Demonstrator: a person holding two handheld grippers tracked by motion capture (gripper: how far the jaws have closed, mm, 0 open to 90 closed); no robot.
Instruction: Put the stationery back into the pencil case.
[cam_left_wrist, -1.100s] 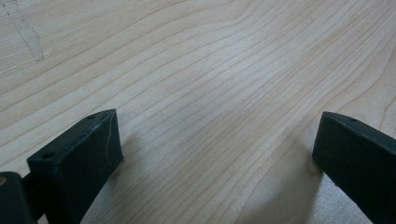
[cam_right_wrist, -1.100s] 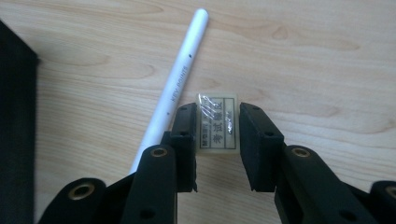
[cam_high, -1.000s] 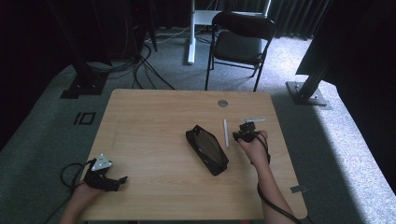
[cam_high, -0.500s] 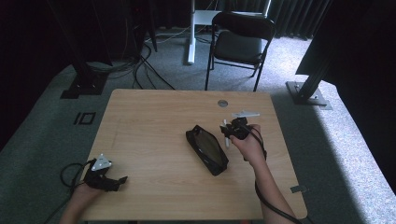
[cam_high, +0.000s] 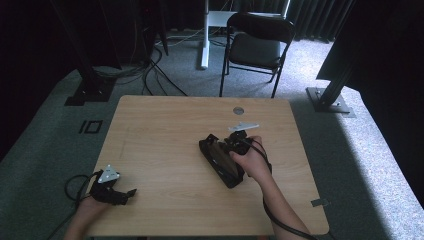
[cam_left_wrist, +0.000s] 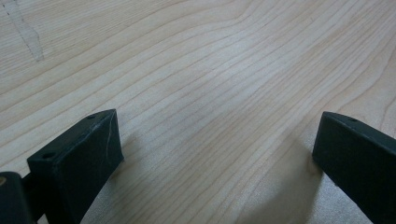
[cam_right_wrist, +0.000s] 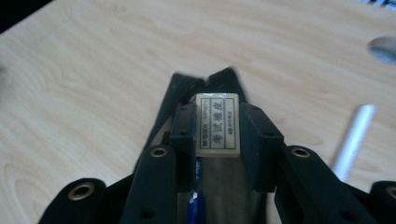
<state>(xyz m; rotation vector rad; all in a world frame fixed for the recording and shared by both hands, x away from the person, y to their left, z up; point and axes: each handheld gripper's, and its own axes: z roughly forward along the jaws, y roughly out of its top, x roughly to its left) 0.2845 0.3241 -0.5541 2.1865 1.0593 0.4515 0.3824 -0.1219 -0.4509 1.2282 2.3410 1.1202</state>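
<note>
A black pencil case (cam_high: 222, 165) lies open near the middle of the wooden table (cam_high: 165, 130). My right gripper (cam_high: 231, 146) hovers over its far end, shut on a small white eraser (cam_right_wrist: 217, 123) with a printed label. In the right gripper view the eraser sits between the two jaws just above the case's open mouth (cam_right_wrist: 180, 91). A white pen (cam_right_wrist: 352, 140) lies on the table to the right of the case. My left gripper (cam_high: 125, 194) rests at the table's near left corner, open, with bare wood between its jaws (cam_left_wrist: 215, 149).
A round cable hole (cam_high: 238, 110) is set in the table's far edge. A black folding chair (cam_high: 257, 42) stands behind the table, with cables on the floor to its left. A metal post base (cam_high: 330, 100) sits at the right.
My right gripper has moved left from beside the pen to above the open pencil case, carrying the eraser. The left gripper has stayed still.
</note>
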